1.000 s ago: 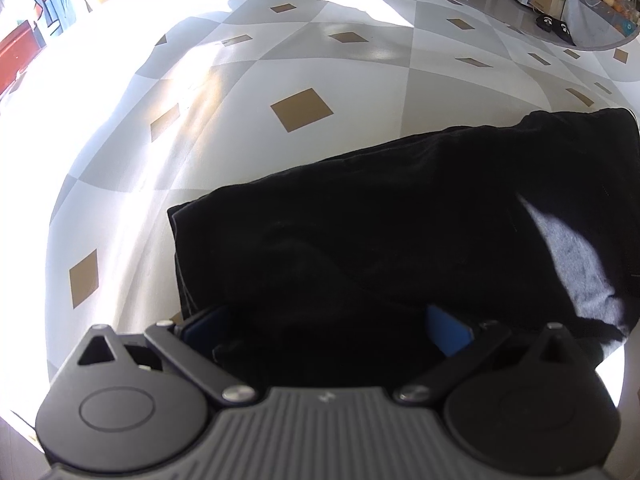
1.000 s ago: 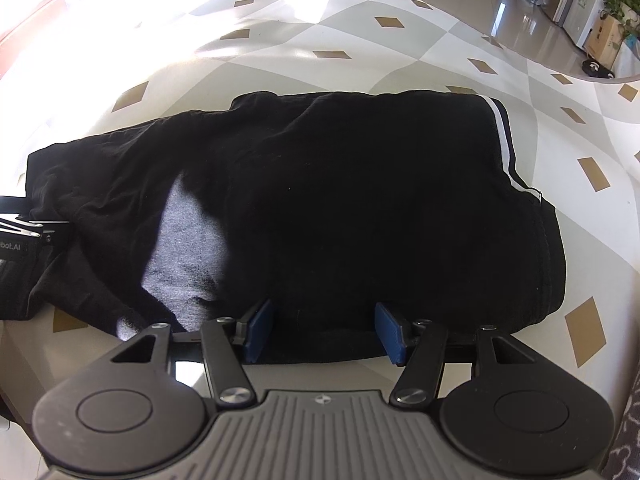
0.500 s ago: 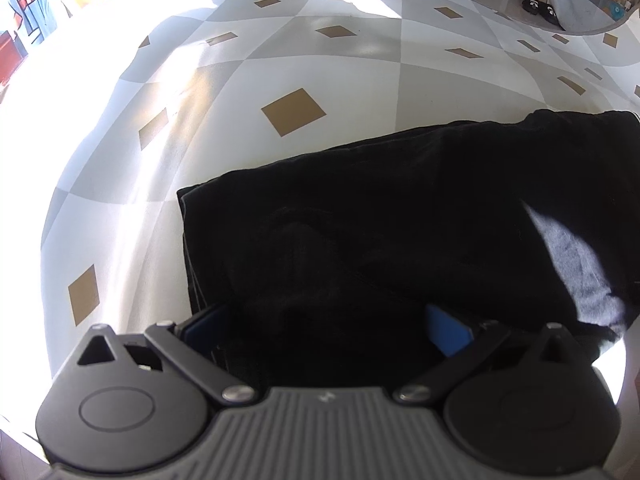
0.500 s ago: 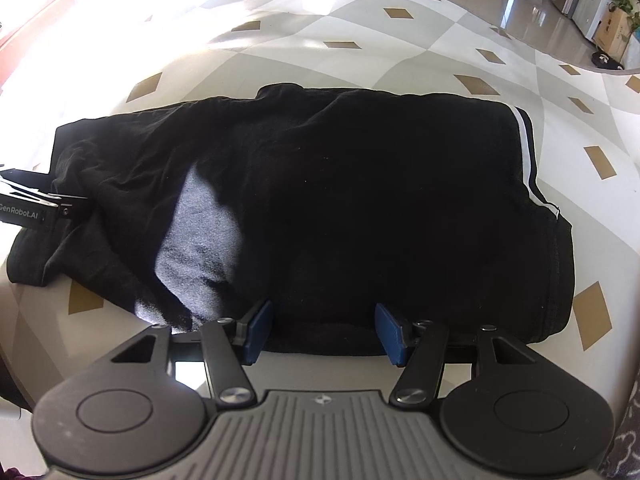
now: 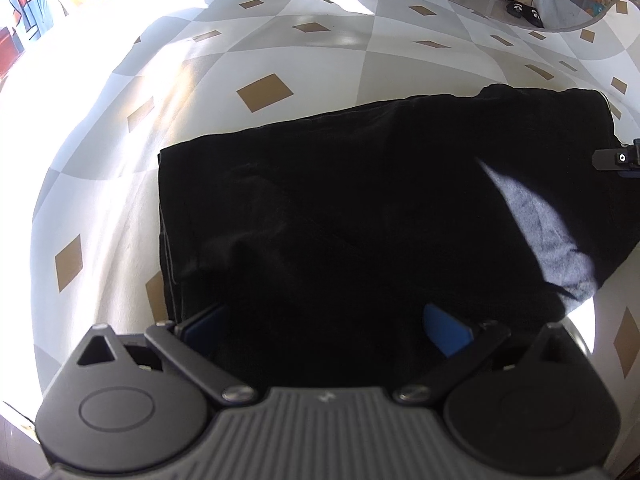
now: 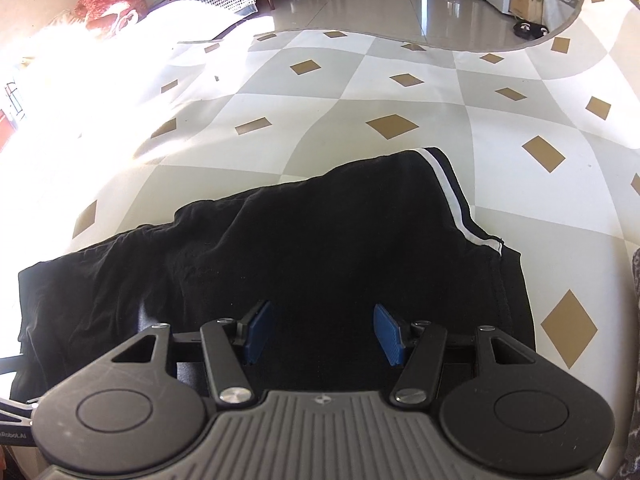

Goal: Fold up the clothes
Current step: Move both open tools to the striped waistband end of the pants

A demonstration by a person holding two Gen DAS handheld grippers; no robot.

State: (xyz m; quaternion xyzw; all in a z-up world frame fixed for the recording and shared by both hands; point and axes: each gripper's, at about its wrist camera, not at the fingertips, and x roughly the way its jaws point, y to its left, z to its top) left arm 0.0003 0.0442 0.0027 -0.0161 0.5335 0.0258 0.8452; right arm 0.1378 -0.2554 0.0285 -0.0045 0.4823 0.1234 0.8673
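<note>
A black garment [image 5: 360,208] with a white side stripe [image 6: 452,204] lies flat and folded on the checkered tablecloth [image 6: 360,92]. My left gripper [image 5: 326,332] is open wide at the garment's near left corner, its blue pads [image 5: 446,334] astride the dark cloth. My right gripper [image 6: 323,334] is open over the garment's near right part, with cloth under and between its blue pads [image 6: 390,334]. The right gripper's tip [image 5: 618,158] shows at the right edge of the left wrist view. Whether either pad touches the cloth is hidden.
The tablecloth [image 5: 264,92] has grey and white squares with tan diamonds, and its far edge [image 6: 440,46] curves before a shiny floor. Red cushions [image 6: 108,4] lie at the back left, slippers [image 6: 530,28] and a box at the back right.
The right gripper has moved forward over the garment and tilted up, so more of the room shows. Its tip now appears in the left wrist view. Both jaws keep their opening.
</note>
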